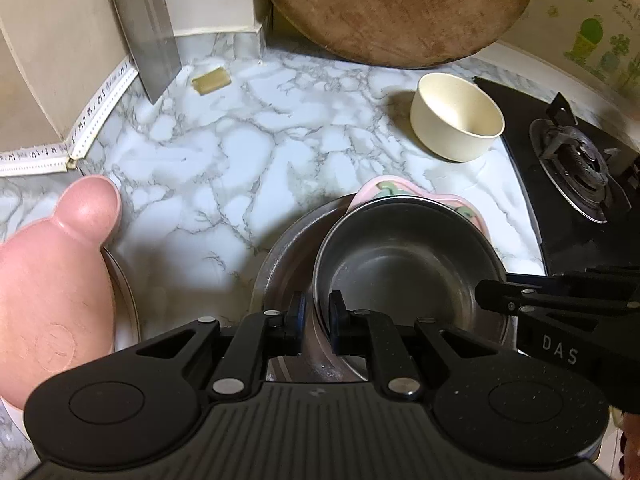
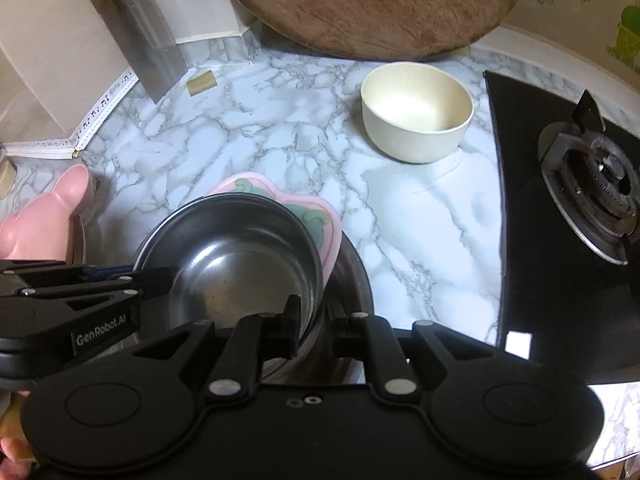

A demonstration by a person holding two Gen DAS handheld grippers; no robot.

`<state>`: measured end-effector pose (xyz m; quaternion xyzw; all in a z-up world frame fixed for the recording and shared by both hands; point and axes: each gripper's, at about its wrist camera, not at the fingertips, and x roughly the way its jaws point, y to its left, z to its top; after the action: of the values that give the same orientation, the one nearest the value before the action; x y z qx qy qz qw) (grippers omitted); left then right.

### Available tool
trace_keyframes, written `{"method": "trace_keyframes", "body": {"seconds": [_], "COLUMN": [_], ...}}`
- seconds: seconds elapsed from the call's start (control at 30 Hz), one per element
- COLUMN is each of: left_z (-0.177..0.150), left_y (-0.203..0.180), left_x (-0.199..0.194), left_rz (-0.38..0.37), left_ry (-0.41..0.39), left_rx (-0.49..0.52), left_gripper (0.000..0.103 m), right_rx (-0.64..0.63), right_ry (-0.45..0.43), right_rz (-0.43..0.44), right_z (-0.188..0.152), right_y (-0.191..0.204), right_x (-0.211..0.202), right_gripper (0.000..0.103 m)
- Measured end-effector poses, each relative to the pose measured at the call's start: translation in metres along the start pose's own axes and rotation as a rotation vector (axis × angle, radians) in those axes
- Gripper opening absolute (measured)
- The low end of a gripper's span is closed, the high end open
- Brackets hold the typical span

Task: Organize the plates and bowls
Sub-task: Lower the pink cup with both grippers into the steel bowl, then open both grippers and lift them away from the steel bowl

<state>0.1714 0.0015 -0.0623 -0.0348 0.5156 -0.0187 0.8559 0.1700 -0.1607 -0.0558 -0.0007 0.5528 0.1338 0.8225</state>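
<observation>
Left wrist view: a grey-veined white marble-patterned surface [image 1: 224, 148] runs back to a round brown wooden board [image 1: 396, 8] leaning at the wall, with a black gas hob [image 1: 580, 184] on the right. A cream round bowl [image 1: 456, 116] stands empty near the hob. The left gripper [image 1: 318, 320] and right gripper [image 2: 316, 320] each pinch the rim of a small steel bowl [image 1: 400, 264], which sits over a pink plate [image 2: 316, 216] inside a wider steel basin [image 2: 352, 276].
</observation>
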Motion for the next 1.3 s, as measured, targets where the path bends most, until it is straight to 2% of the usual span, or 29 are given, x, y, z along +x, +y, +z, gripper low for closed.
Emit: {"method": "trace_keyframes", "body": {"seconds": [0.2,0.57,1.0,1.07,1.13,1.17,1.23,1.3], "left_z": [-0.003,-0.006,0.003,0.005,0.008,0.010,0.014,0.018], "left_y": [0.002,0.002,-0.012,-0.014,-0.016,-0.018,-0.020,-0.021], "left_x": [-0.018,-0.046,-0.068,-0.069,-0.069,-0.070,-0.070,-0.071], "left_rz": [-0.014,-0.048,-0.072,-0.072,-0.064,-0.059,-0.045,-0.045], "left_ry": [-0.044,-0.122,-0.207,-0.217,-0.230,-0.239,-0.263,-0.295], "left_rx": [0.016,0.054,0.092,0.096,0.099,0.100,0.095,0.085], "left_gripper": [0.011,0.011,0.013,0.017,0.025,0.033,0.066,0.071], "right_rx": [0.016,-0.050,-0.062,-0.079,-0.096,-0.099,-0.107,-0.115], "right_ry": [-0.027,-0.121,-0.183,-0.199,-0.213,-0.217,-0.228,-0.244], "right_rz": [0.039,0.042,0.109,0.114,0.120,0.130,0.133,0.141], "right_z": [-0.004,-0.008,0.002,0.004,0.005,0.007,0.010,0.013], "right_y": [-0.004,0.004,-0.008,-0.009,-0.010,-0.012,-0.015,-0.019], "right_x": [-0.014,-0.043,-0.068,-0.070,-0.072,-0.073,-0.073,-0.073], "right_gripper": [0.013,0.014,0.014,0.014,0.014,0.014,0.014,0.014]}}
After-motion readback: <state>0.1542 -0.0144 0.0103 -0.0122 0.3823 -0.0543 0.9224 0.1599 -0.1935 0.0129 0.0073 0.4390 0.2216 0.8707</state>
